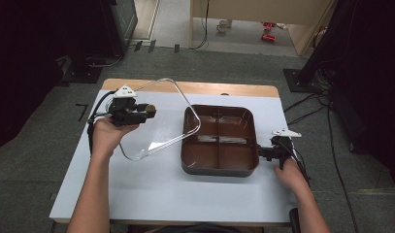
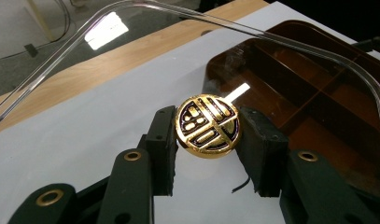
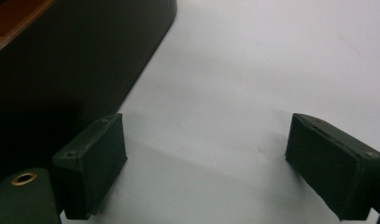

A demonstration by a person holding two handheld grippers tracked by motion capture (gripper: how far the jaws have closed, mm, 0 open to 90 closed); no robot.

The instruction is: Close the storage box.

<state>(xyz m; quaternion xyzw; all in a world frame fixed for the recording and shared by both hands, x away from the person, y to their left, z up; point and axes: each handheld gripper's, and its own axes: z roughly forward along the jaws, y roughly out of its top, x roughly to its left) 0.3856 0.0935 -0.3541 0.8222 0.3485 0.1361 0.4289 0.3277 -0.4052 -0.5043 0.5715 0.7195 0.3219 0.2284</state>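
Clear plastic lid [image 1: 158, 119] hangs tilted over the bench's left half, our left gripper [image 2: 207, 140] pinching its gold knob [image 2: 207, 126]. We judge it light, slippery. Right gripper [image 3: 206, 158], jaws spread, sits beside the brown tray [image 1: 219, 167].

Overhead forward view, two close gripper views

white table top [image 1: 151, 189] | grey floor [image 1: 35, 160] | red items on floor [image 1: 268, 30]
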